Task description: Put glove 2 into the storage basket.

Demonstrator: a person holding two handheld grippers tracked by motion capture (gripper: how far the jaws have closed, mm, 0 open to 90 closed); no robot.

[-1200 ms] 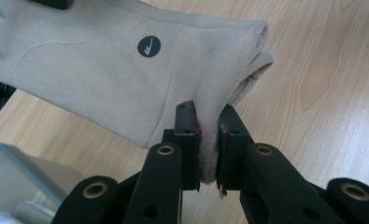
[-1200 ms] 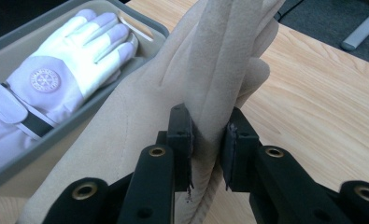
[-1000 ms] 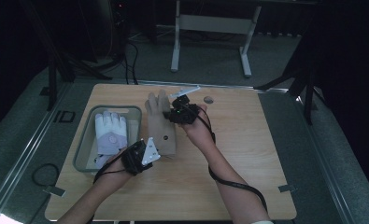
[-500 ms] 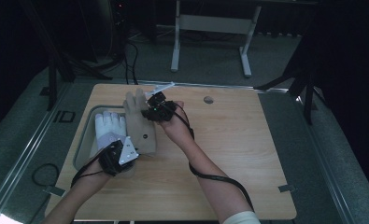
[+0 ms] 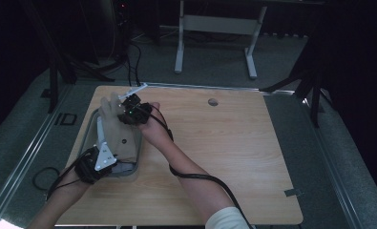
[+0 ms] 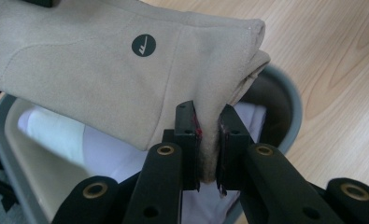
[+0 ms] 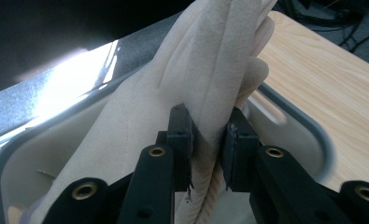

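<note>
Two grippers share one load. The left gripper (image 6: pixel 207 140) has its jaws clamped on the cuff edge of a beige glove (image 6: pixel 102 60), the fabric squeezed thin between the pads. The right gripper (image 7: pixel 205 144) pinches the finger end of the same glove, its jaws closed on a thick fold of cloth. From the high view the glove (image 5: pixel 113 126) hangs stretched between the left gripper (image 5: pixel 101 152) nearer the person and the right gripper (image 5: pixel 129 112) farther up the table, and it sits above a grey tray (image 5: pixel 93 125) at the table's left side. Inside the tray lies a white glove (image 6: pixel 102 149), just under the beige one.

The step in hand looks like carrying the glove over the tray to lay it in. The next move likely calls for lowering both ends together until the fabric rests flat on the white glove inside the tray's rim (image 7: pixel 308 128), then opening both sets of jaws. Letting one end go early could leave the glove draped over the rim onto the wooden table (image 5: pixel 234 143).
</note>
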